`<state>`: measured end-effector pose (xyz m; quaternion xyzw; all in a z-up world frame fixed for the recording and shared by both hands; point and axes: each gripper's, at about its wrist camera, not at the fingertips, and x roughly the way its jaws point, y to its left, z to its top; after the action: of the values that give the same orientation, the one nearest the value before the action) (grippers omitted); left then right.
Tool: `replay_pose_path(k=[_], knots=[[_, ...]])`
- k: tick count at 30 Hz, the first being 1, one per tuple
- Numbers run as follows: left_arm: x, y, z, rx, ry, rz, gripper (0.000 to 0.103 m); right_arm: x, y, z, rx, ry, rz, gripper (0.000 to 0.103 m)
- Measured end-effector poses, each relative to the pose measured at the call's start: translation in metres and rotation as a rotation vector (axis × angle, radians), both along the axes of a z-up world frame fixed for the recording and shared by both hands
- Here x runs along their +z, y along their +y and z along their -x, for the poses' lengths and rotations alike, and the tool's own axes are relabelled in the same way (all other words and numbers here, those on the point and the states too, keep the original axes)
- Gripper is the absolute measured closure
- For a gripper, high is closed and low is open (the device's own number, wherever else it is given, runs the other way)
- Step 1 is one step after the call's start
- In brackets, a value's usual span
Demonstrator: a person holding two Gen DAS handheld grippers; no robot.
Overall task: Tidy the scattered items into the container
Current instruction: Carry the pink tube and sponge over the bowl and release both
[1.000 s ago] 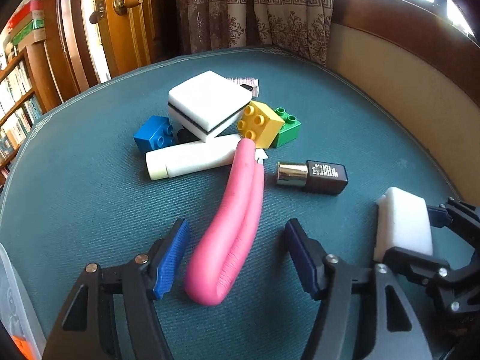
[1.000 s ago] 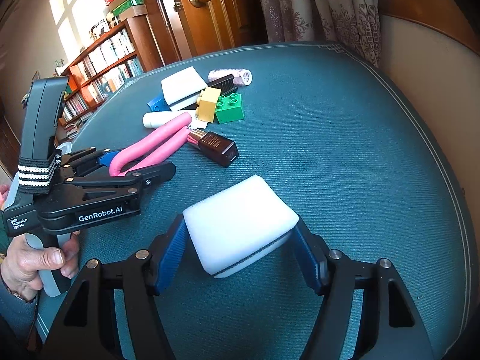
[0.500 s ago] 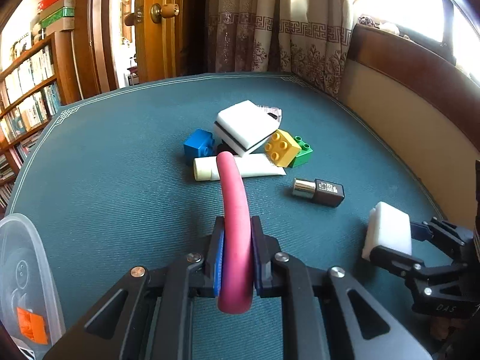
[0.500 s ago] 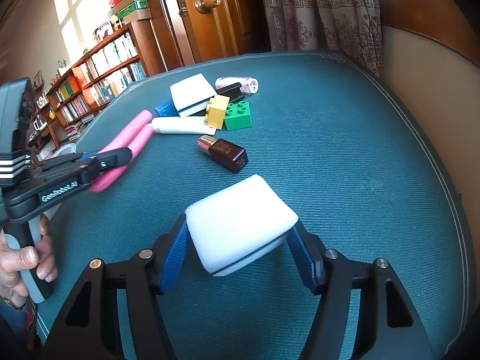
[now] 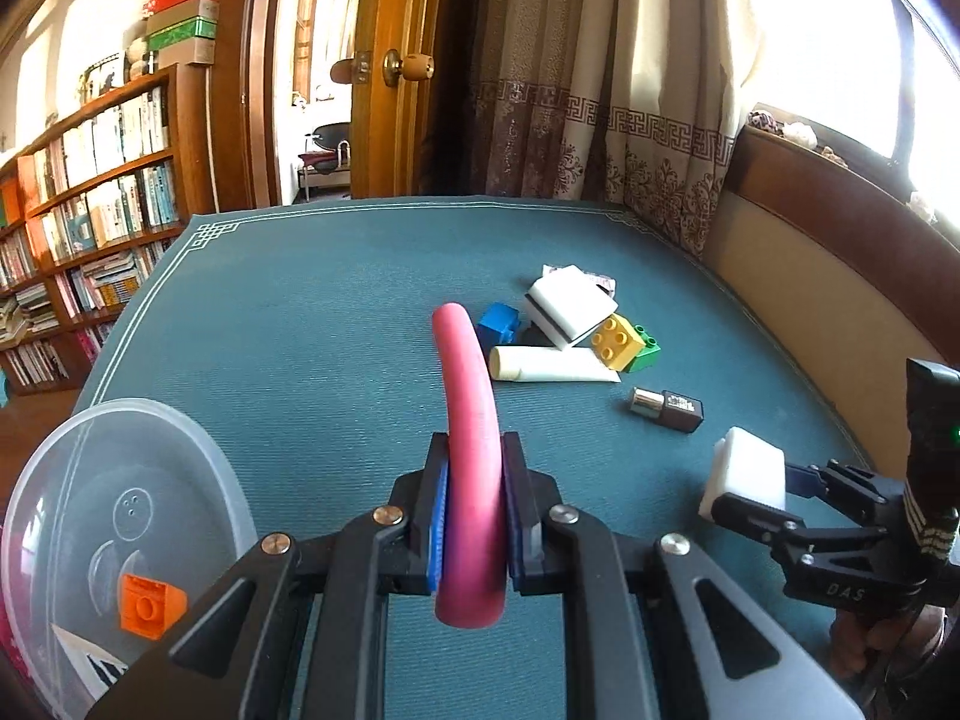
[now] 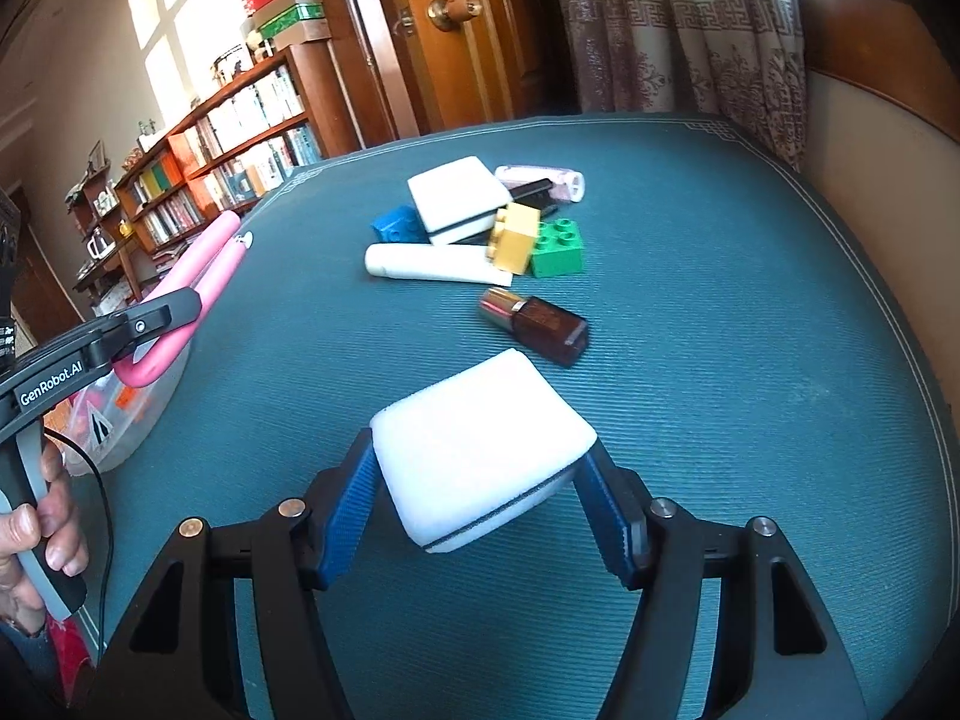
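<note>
My left gripper (image 5: 474, 516) is shut on a pink foam loop (image 5: 465, 396) and holds it in the air, its bend sticking out below the fingers. A clear round plastic container (image 5: 78, 438) sits at the lower left with an orange brick (image 5: 150, 606) inside. In the right wrist view the pink loop (image 6: 204, 264) hangs above that container (image 6: 138, 420). My right gripper (image 6: 480, 504) is shut on a white sponge block (image 6: 480, 450), held just over the teal cushion.
A pile remains on the cushion (image 6: 750, 360): blue brick (image 6: 399, 228), black-layered white sponge (image 6: 459, 195), yellow brick (image 6: 516, 237), green brick (image 6: 558, 249), white tube (image 6: 432, 264), brown bottle (image 6: 540, 327), pink roll (image 6: 549, 180). A wooden backrest (image 5: 840, 276) borders the right.
My left gripper closed on the pink loop, lifted it off the cushion and carried it left toward the container. The right gripper kept hold of the white sponge.
</note>
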<state>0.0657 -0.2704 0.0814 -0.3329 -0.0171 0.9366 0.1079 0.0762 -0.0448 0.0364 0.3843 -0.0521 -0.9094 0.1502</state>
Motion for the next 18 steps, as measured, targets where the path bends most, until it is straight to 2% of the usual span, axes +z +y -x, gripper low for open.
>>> replay_pose_path(k=[9, 18], knots=[[0.0, -0.071, -0.021, 0.162, 0.007, -0.008, 0.085, 0.007, -0.045, 0.005, 0.08, 0.002, 0.005, 0.036], [-0.019, -0.146, -0.036, 0.346, -0.044, -0.014, 0.085, 0.012, -0.095, 0.011, 0.169, 0.003, -0.006, 0.036]])
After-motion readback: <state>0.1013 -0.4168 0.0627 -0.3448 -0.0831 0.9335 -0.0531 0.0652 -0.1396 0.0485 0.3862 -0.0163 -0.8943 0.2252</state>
